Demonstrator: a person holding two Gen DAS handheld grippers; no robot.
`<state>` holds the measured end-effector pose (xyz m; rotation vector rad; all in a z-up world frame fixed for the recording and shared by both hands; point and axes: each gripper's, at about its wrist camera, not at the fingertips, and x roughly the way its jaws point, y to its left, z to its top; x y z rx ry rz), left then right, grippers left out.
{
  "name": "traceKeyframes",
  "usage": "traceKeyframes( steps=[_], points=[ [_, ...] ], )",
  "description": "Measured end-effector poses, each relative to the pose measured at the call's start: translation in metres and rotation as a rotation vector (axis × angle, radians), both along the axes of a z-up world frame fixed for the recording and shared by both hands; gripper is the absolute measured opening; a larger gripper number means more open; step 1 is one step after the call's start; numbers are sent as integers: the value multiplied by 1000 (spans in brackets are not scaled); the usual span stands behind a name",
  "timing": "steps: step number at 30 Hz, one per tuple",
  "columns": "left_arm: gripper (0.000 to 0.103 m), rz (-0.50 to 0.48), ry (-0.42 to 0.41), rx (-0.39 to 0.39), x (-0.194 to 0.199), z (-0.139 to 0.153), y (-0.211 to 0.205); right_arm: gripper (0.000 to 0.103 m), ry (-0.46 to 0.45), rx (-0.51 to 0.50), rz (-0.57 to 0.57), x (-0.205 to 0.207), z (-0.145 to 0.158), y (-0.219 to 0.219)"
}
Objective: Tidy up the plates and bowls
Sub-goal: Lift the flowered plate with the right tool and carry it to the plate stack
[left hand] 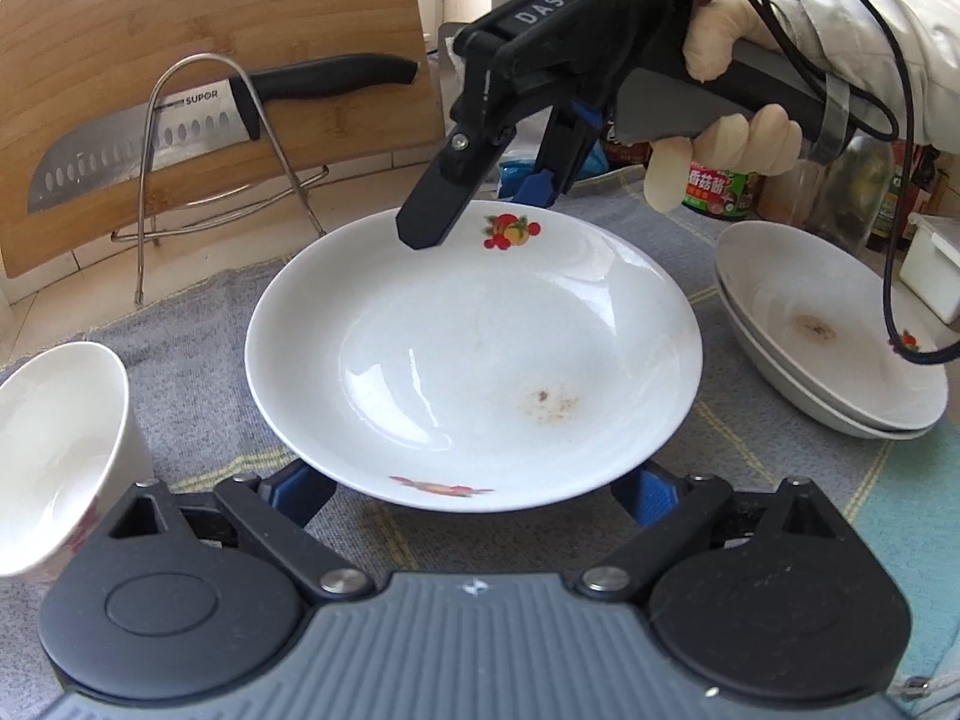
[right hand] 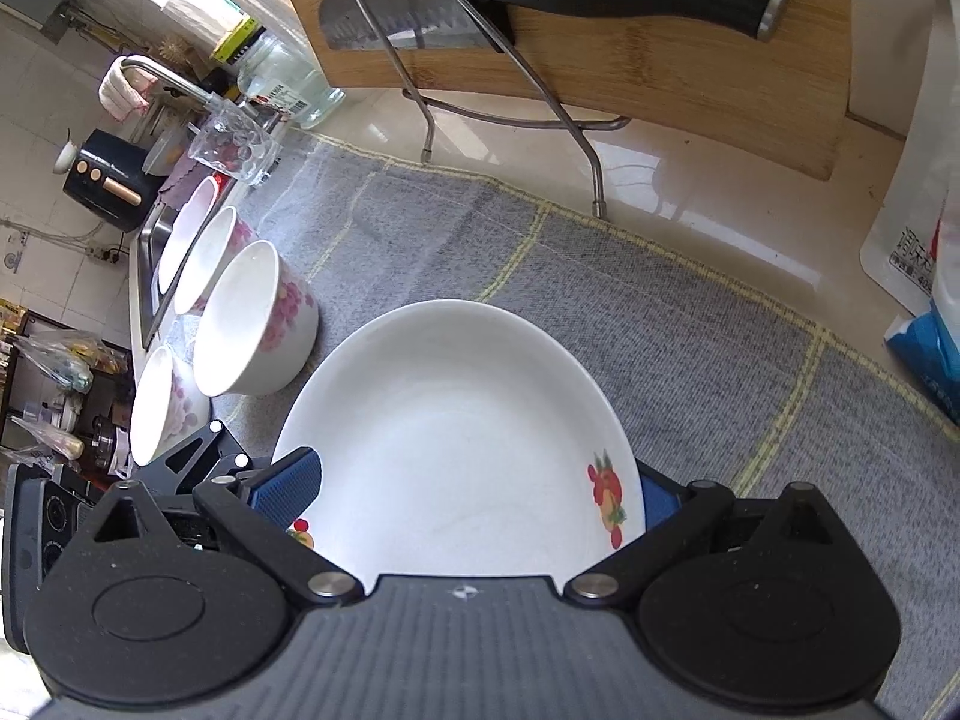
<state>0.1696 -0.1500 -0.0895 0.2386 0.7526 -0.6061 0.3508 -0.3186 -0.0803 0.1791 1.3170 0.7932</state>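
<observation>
Nearest the left wrist camera, the left gripper (left hand: pixel 474 495) has its blue pads spread wide, one at each side of the near rim of the plate (left hand: pixel 474 360), with no grip seen. That plate, white with fruit decals and a brown stain in its well, lies on the grey mat (left hand: pixel 198 372). At the plate's far rim the right gripper (left hand: pixel 480 210) reaches in, held by a gloved hand (left hand: pixel 729 120); one black finger (left hand: pixel 435 204) lies over the rim and a blue pad shows behind the rim. Its own view shows the plate's rim between the two blue pads (right hand: pixel 287 487), jaws wide; whether they press on it cannot be told. Right of the plate, well apart, sits a stack of two plates (left hand: pixel 828 342), the top one stained. Left of the plate stands a bowl (left hand: pixel 54 456); the right wrist view shows four bowls (right hand: pixel 252 318) in a row on that side. Beyond the plate, a wire rack (left hand: pixel 204 180) holds a wooden board (left hand: pixel 198 12) and a knife (left hand: pixel 180 132). Jars (left hand: pixel 726 189) stand behind the hand.
</observation>
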Motion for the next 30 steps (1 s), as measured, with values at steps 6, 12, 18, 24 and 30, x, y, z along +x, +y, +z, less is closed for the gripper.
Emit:
traceKeyframes(
  steps=[6, 12, 18, 24, 30],
  points=[
    [97, -30, -23, 12, -13, 12, -2, 103, -19, -7, -14, -18, 13, -3],
    [96, -59, -35, 9, -24, 26, -6, 103, -36, -10, -52, -37, 25, -9],
    [97, -96, -38, 6, -35, 35, -13, 103, -54, -25, -89, -58, 35, -16],
    [97, -157, -44, 3, -44, 43, -24, 103, -67, -34, -149, -81, 41, -31],
    [97, -234, -41, 6, -49, 47, -42, 103, -72, -39, -224, -104, 44, -58]
  ],
)
